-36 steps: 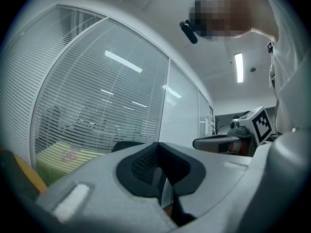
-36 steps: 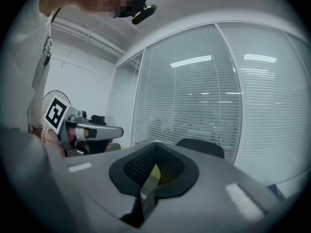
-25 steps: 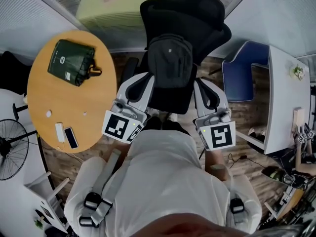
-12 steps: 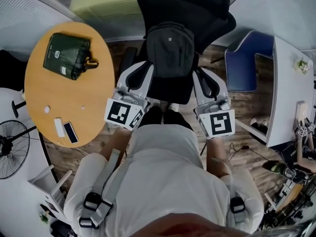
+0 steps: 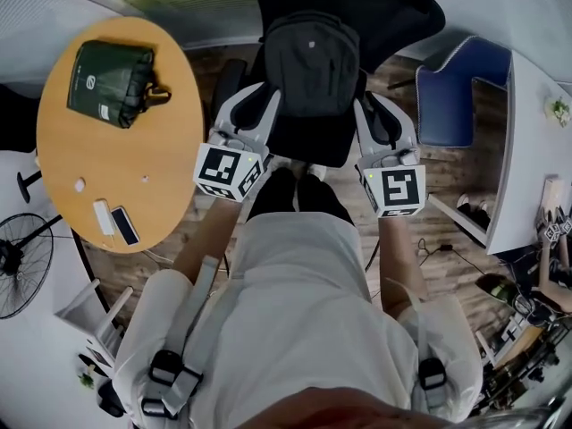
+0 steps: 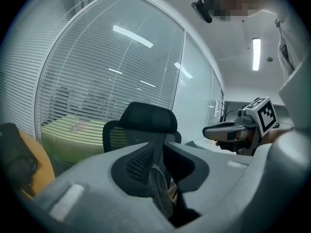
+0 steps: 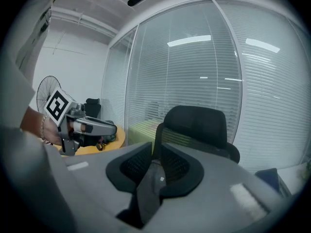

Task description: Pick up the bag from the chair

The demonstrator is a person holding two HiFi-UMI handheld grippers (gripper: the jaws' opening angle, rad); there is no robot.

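Black backpack (image 5: 310, 61) upright on the office chair (image 5: 393, 12). Left gripper (image 5: 261, 96) and right gripper (image 5: 368, 105) flank it. Both pairs of jaws have just been opening and stand slightly apart, each with a backpack strap (image 7: 148, 188) loose between.

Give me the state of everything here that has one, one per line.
Backpack: sitting on the chair, not gripped.
Left gripper: fingers slightly apart, just been opening, holding nothing.
Right gripper: fingers slightly apart, just been opening, holding nothing.
Green bag: lying on the round table.
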